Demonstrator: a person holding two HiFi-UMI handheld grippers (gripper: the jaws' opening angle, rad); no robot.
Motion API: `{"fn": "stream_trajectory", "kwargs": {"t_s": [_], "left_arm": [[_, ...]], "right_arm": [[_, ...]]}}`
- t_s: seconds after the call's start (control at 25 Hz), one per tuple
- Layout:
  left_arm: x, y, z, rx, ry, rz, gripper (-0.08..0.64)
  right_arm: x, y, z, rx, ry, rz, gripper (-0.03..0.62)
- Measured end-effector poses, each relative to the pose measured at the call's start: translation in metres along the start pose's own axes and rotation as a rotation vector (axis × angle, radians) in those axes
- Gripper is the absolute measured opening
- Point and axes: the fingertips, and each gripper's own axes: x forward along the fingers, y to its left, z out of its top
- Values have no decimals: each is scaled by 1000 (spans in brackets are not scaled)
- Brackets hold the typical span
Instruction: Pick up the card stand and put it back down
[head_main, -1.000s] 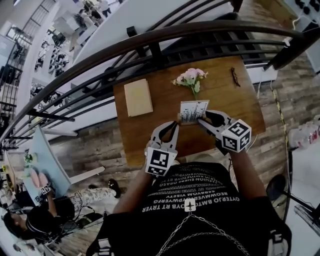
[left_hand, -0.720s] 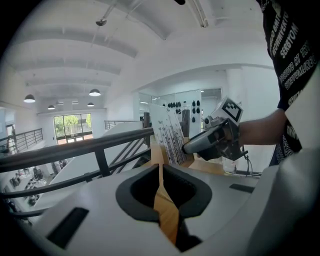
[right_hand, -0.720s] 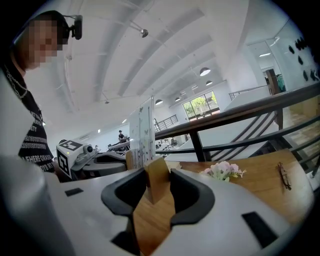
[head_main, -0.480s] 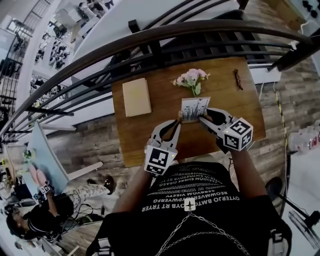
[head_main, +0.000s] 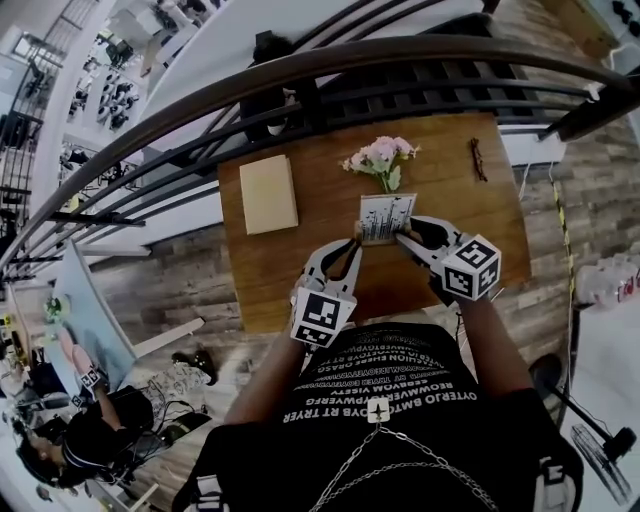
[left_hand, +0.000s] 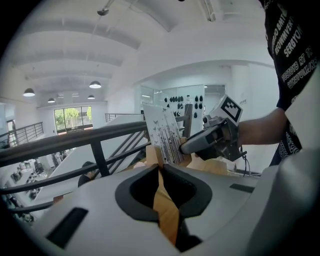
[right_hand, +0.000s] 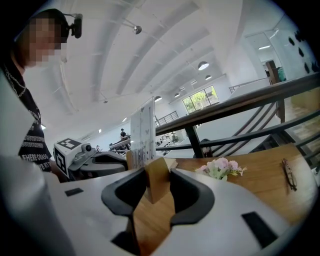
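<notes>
The card stand (head_main: 385, 218) is a small wooden base holding an upright white printed card, near the front middle of the wooden table (head_main: 290, 270). My left gripper (head_main: 356, 243) grips its left end and my right gripper (head_main: 404, 238) its right end, facing each other. In the left gripper view the jaws (left_hand: 159, 167) close on a thin strip of wood, with the card (left_hand: 165, 132) just beyond. In the right gripper view the jaws (right_hand: 157, 175) clamp the wooden block (right_hand: 156, 182) from both sides. I cannot tell whether the base touches the table.
A tan notebook (head_main: 268, 194) lies at the table's back left. A pink flower sprig (head_main: 380, 158) sits just behind the stand, and folded glasses (head_main: 477, 158) lie at the back right. A dark railing (head_main: 330, 75) runs along the far edge, with a drop beyond.
Both grippers stay closed on the stand's ends. The head view has shifted slightly; the stand itself shows no clear movement.
</notes>
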Motion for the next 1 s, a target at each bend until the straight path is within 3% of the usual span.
{"fn": "stream_trajectory", "kwargs": {"t_s": [0.36, 0.64, 1.0], "left_arm": [[20, 3, -45, -26, 98, 3, 32], [30, -9, -115, -90, 222, -35, 32], [51, -22, -185, -98, 308, -55, 32]], "right_arm": [[21, -17, -39, 37, 82, -11, 158], [41, -23, -108, 84, 209, -1, 158], [58, -39, -176, 103, 283, -44, 156]]}}
